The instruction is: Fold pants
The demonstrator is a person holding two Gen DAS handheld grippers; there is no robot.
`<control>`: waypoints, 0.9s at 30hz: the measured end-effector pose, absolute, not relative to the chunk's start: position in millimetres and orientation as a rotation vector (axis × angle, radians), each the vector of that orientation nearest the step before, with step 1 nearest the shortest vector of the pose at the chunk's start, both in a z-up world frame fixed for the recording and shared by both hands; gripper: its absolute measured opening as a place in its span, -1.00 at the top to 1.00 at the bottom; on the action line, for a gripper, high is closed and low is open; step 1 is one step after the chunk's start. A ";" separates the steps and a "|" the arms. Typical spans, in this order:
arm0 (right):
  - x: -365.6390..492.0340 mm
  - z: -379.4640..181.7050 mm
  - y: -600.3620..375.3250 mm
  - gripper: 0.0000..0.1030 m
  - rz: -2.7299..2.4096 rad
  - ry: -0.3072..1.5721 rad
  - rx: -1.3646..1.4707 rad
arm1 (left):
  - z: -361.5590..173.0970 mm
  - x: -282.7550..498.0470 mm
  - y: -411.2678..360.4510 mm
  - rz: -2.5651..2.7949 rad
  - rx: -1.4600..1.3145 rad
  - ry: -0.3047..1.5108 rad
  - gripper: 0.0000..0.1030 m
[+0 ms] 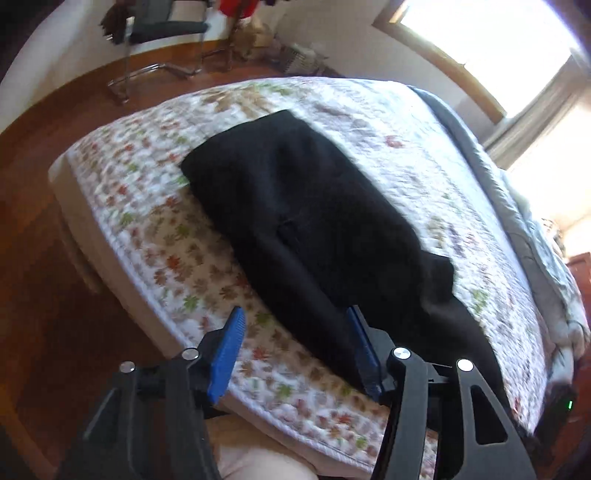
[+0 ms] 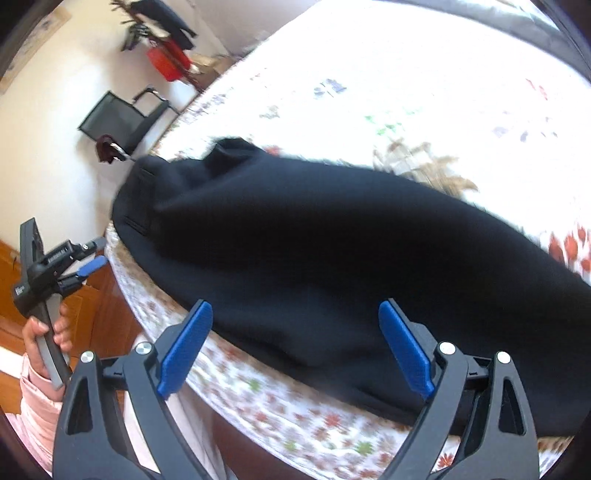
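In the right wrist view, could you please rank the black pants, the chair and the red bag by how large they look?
1. Black pants, by far the largest.
2. Chair.
3. Red bag.
The pants lie much nearer the camera, so true sizes stay unsure.

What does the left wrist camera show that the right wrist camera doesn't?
Only the left wrist view shows the bright window and the rumpled grey duvet along the bed's far side. Only the right wrist view shows the person's left hand holding the left gripper. Both show the black pants lying on the leaf-patterned quilt, the black chair, and open blue-padded fingers.
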State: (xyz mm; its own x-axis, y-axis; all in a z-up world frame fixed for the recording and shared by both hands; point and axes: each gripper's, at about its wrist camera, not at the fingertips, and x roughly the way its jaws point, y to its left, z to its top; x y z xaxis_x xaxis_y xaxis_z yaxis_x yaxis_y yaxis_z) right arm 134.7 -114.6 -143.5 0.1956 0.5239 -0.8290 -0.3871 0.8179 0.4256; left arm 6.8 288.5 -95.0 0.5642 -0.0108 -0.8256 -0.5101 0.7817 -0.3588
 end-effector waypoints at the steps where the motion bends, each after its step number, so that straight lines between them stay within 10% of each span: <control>1: 137.1 -139.9 -107.7 -0.76 0.651 1.213 0.128 | -91.5 8.4 284.5 0.298 -0.607 0.935 -0.12; 10: 145.4 -197.3 -64.4 -0.78 0.631 1.342 0.078 | -144.3 85.6 284.7 0.279 -0.463 1.069 -0.13; 20: 200.4 -126.4 -21.0 -0.76 0.804 1.209 0.030 | -92.7 98.9 296.9 0.280 -0.412 0.961 -0.49; 27: 260.8 -148.3 32.5 -0.40 0.924 1.259 -0.029 | -123.5 106.0 317.9 0.309 -0.461 1.007 -0.49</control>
